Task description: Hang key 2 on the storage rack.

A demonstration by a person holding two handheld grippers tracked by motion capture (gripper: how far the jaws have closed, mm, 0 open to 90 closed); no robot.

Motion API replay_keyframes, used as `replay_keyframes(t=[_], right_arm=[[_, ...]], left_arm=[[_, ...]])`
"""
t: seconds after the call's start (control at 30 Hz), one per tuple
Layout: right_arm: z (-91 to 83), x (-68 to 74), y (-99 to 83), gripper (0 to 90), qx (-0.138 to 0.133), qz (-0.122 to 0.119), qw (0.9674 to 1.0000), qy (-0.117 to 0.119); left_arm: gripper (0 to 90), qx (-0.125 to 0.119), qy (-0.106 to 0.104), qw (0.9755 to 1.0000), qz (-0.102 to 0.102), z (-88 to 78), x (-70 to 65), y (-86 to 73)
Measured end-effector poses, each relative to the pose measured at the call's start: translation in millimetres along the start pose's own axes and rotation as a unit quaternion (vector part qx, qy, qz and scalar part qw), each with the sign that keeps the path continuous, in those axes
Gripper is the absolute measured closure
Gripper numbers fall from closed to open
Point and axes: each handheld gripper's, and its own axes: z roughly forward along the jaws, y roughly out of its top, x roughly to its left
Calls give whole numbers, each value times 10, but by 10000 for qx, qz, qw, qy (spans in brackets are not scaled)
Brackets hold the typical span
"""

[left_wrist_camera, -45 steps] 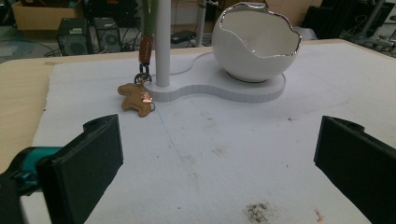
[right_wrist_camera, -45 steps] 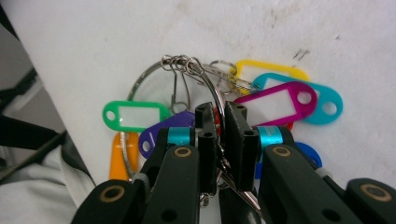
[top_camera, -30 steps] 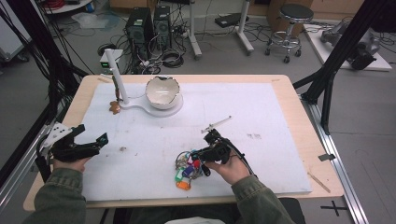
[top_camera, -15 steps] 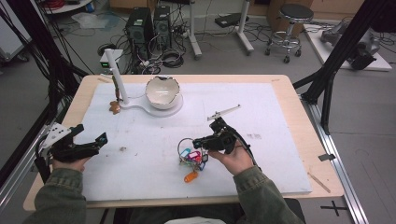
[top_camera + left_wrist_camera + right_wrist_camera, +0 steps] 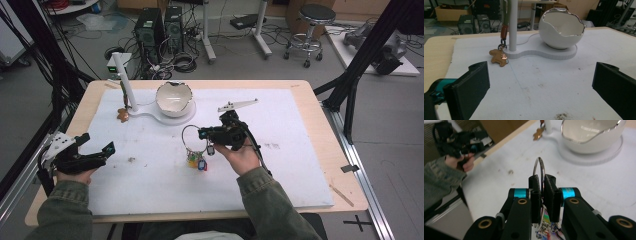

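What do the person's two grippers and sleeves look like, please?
Both the left gripper and the right gripper are black, with flat black jaws. Turquoise joints and brass-coloured rivets show on the right one, and a black cable trails from it. A grey three-cornered plate tops it. The sleeves are olive green.

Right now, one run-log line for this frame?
right gripper: shut on key ring, lifted off mat | left gripper: open, idle | bowl: on white stand | stage: carrying

even, soft indoor light; slightly blurry, grainy frames.
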Motion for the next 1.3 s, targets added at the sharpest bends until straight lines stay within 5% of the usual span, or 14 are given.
replay_keyframes(t=[0.47,0.93,1.3], right_arm=[[150,223,352,841,-646,-338,9962,-477],[369,316,549,840,-1150,-83,9924,-435],[613,406,728,840,-1192,-32,9923,-327]], left_arm=[[17,-107,-5,9999,-45,-2,3,8],[17,-129,-16,9999,-63,3,9,10],[17,-186,1,9998,-102,-2,32,12]])
